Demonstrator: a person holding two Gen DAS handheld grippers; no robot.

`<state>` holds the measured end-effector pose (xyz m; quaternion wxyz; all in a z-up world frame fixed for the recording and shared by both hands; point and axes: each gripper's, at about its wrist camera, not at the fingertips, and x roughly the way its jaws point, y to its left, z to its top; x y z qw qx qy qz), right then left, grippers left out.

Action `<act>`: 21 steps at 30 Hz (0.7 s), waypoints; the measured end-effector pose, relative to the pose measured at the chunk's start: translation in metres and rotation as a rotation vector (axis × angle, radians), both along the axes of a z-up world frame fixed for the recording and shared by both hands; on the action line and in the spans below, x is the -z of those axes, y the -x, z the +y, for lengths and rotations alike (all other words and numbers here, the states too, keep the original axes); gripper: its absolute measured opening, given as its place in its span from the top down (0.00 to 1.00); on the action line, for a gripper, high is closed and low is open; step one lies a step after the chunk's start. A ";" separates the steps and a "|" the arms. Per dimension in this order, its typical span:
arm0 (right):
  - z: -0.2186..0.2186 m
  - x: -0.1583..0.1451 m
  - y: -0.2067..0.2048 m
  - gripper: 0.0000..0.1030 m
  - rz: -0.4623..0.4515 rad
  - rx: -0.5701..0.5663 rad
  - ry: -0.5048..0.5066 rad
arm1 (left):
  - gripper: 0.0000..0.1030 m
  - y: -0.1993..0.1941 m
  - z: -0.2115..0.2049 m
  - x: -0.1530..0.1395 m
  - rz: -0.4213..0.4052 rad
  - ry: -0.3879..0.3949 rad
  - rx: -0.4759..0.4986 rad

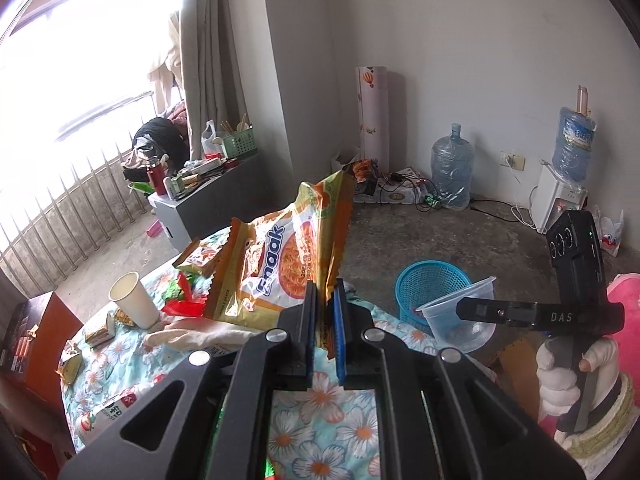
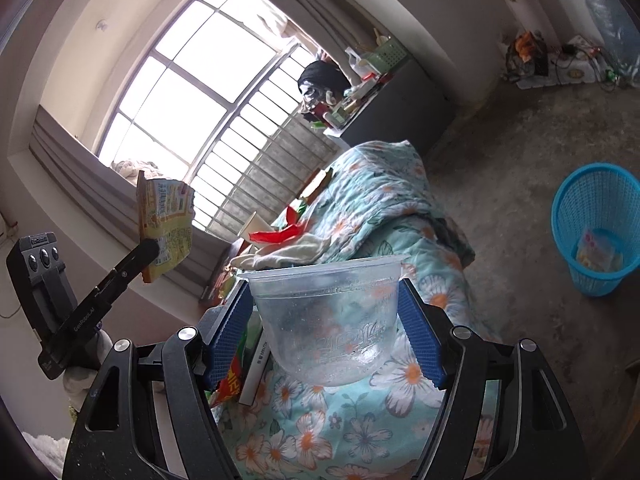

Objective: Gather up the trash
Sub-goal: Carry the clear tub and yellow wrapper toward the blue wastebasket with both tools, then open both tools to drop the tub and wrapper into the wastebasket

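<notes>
Both grippers hold trash above the flowered tablecloth [image 1: 304, 420], with the blue wastebasket [image 2: 596, 228] on the floor beside it.

The left gripper [image 1: 325, 320] is pinched nearly closed on the lower edge of an orange-and-yellow noodle snack bag [image 1: 280, 264], which stands up from its jaws. The right gripper [image 2: 326, 332] is spread wide, its blue pads [image 2: 420, 340] pressed on both sides of a clear plastic bowl [image 2: 328, 320]. Still lying on the tablecloth are a white paper cup [image 1: 134, 300], a red wrapper [image 1: 182, 306] and small yellow packets [image 1: 98, 330]. One wrapper [image 2: 598, 254] lies inside the wastebasket.
</notes>
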<state>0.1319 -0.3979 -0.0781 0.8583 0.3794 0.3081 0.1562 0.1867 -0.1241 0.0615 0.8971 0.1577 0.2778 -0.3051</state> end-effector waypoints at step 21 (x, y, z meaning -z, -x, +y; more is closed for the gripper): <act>-0.196 0.129 0.012 0.33 0.257 0.537 -0.165 | 0.93 -0.106 -0.284 0.147 0.510 -0.006 0.253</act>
